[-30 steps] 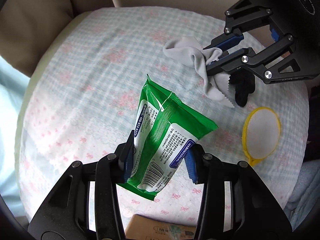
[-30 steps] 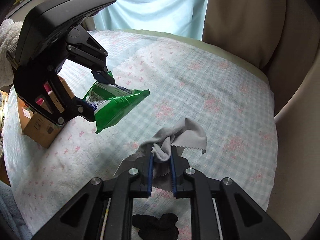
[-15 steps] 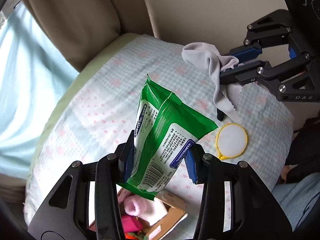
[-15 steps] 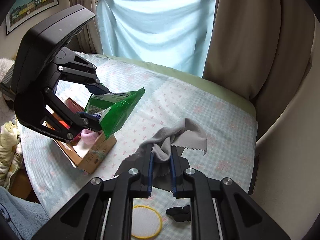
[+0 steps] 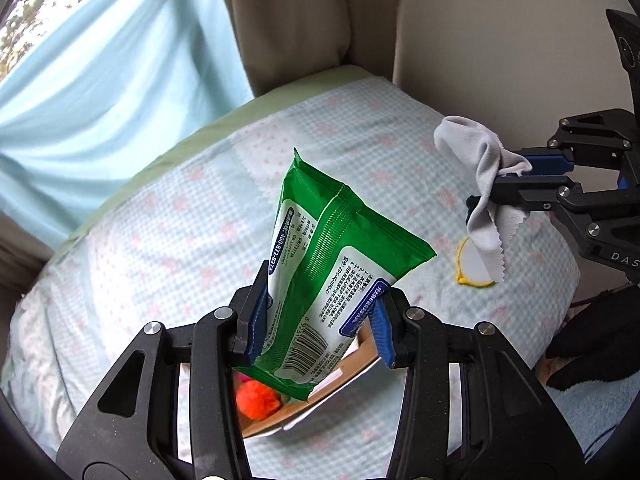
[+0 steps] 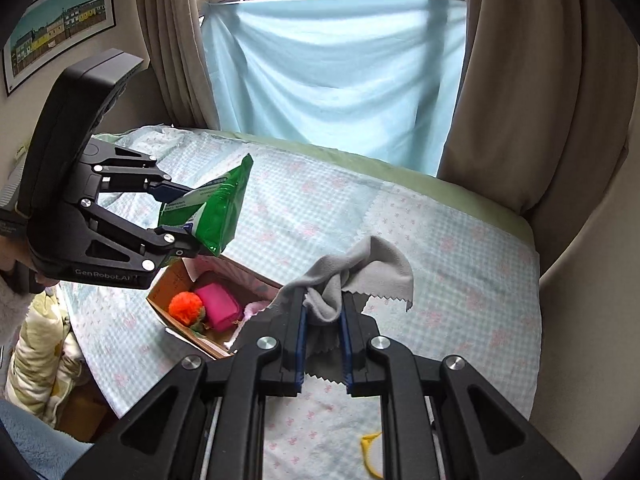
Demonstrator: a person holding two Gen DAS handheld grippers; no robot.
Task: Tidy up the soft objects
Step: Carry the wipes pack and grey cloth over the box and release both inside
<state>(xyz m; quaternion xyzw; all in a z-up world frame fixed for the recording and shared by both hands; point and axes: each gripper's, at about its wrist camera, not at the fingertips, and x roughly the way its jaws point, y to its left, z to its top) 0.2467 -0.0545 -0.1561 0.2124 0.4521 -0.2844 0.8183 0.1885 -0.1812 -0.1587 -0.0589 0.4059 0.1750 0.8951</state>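
Note:
My left gripper (image 5: pixel 320 308) is shut on a green wet-wipes pack (image 5: pixel 332 276) and holds it in the air above an open cardboard box (image 5: pixel 320 400). The pack also shows in the right wrist view (image 6: pixel 212 216), held by the left gripper (image 6: pixel 176 216) over the box (image 6: pixel 208 344). My right gripper (image 6: pixel 322 312) is shut on a grey cloth (image 6: pixel 360 276), lifted off the bed; it also shows in the left wrist view (image 5: pixel 480 184), hanging from the right gripper (image 5: pixel 516 172).
The box holds an orange pompom (image 6: pixel 186 307) and a pink block (image 6: pixel 218 306). A yellow-rimmed round pad (image 5: pixel 476 268) and a small black item (image 5: pixel 472 202) lie on the checked bed cover (image 5: pixel 160 240). Curtains (image 6: pixel 520 100) and a blue sheet (image 6: pixel 332 80) hang behind.
Both grippers have risen well above the bed with their loads. The left gripper has come over the cardboard box, which now shows under the pack.

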